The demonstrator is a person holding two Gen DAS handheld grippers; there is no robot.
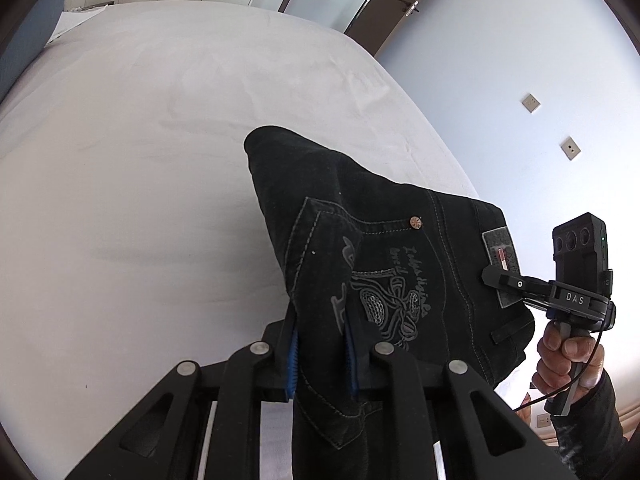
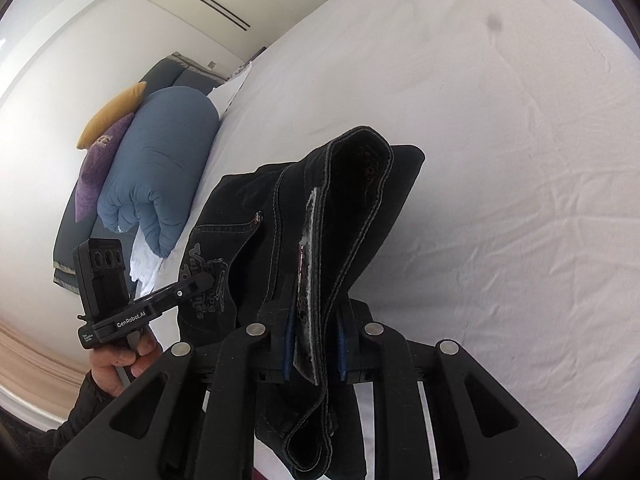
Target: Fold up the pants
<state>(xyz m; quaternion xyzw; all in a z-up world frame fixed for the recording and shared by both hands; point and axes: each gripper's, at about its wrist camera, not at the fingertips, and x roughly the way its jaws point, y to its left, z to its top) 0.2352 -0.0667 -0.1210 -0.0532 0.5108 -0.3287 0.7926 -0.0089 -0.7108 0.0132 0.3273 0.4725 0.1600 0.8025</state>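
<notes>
Overhead: black stitched denim pants (image 1: 360,248) pinched by left gripper (image 1: 320,356) and right gripper (image 2: 314,344) above wrinkled white bed (image 1: 140,160); legs hidden.

Black jeans (image 1: 384,264) are clamped above the white bed (image 1: 140,184) by the left claw (image 1: 320,354) and right claw (image 1: 500,278).
</notes>
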